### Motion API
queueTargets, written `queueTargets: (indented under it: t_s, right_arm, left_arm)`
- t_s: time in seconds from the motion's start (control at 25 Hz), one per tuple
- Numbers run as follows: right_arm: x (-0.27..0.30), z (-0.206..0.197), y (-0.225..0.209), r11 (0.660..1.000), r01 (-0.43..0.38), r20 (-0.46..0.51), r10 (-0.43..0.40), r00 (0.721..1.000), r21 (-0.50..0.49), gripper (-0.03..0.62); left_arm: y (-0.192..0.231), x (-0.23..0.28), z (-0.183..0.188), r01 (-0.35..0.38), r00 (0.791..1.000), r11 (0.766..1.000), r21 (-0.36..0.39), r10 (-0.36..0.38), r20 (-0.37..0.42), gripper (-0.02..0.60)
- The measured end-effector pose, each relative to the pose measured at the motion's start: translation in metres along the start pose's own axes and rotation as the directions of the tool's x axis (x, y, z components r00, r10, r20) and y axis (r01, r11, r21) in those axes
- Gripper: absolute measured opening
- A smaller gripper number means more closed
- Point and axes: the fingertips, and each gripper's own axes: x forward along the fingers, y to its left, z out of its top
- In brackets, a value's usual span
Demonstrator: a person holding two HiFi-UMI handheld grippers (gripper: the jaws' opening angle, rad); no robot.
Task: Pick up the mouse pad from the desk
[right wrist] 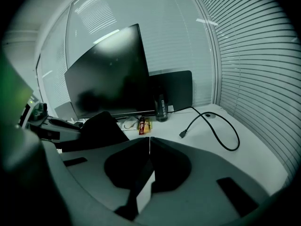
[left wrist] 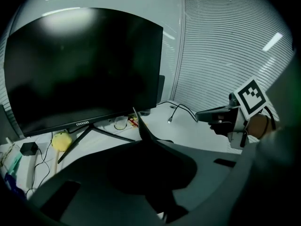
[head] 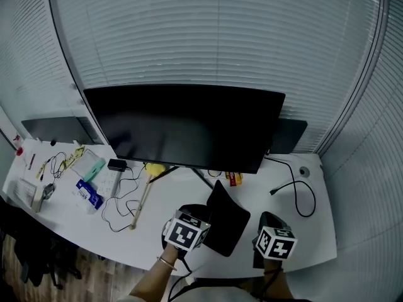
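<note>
Left gripper (left wrist: 146,138): I read its jaws as clamped on one edge of the mouse pad (left wrist: 139,123). In my left gripper view the pad rises from between the tips as a thin dark sheet seen edge-on.

Right gripper (right wrist: 149,139): its jaws are pressed together with only a hairline slit between the tips. I see nothing between them, and it hangs to the right of the pad without touching it.

Mouse pad, place: in my head view it is a black sheet held tilted over the front of the desk (head: 315,231). It sits between the two marker cubes, with one corner pointing up toward the monitor (head: 189,128).

Mouse pad, contact: from the right gripper view it stands up above the white top, but its lower edge is hidden from me. I cannot say whether that edge is clear of the surface.

Monitor: large and dark, it stands on thin legs at the back of the desk, in front of the blinds (head: 220,36).

Right of the desk: a loose black cable (head: 296,194) loops on the bare top, well apart from the pad.

Under the screen: a red and yellow packet (head: 233,178) lies near the stand.

Left of the desk: I see a yellow object (head: 154,168), a wooden stick (head: 141,203), a black charger (head: 117,165) with thin wires, and a blue item (head: 89,194).
</note>
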Motion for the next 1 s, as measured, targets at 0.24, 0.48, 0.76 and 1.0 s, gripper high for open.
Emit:
queueTargets:
  t_s: [0.24,0.48,0.76,1.0]
  right_arm:
    - [-0.003,0.019,0.015,0.999,-0.037,0.041,0.036,0.998,0.002,0.034]
    - [-0.003,0.046,0.035,0.996,-0.087,0.091,0.087,0.992,-0.005,0.034]
    - [-0.007,0.079,0.063,0.989,-0.139,0.159,0.146,0.976,-0.058,0.034]
    - [-0.007,0.113,0.081,0.980,-0.160,0.222,0.183,0.958,-0.119,0.034]
  left_arm:
    - [-0.002,-0.025,0.029,0.003,0.998,0.999,0.044,-0.006,0.066,0.046]
    - [0.006,-0.049,0.057,-0.031,0.993,0.995,0.099,0.019,0.119,0.046]
    - [0.030,-0.079,0.085,-0.115,0.984,0.972,0.206,0.082,0.159,0.046]
    - [0.043,-0.120,0.124,-0.165,0.965,0.952,0.258,0.101,0.244,0.046]
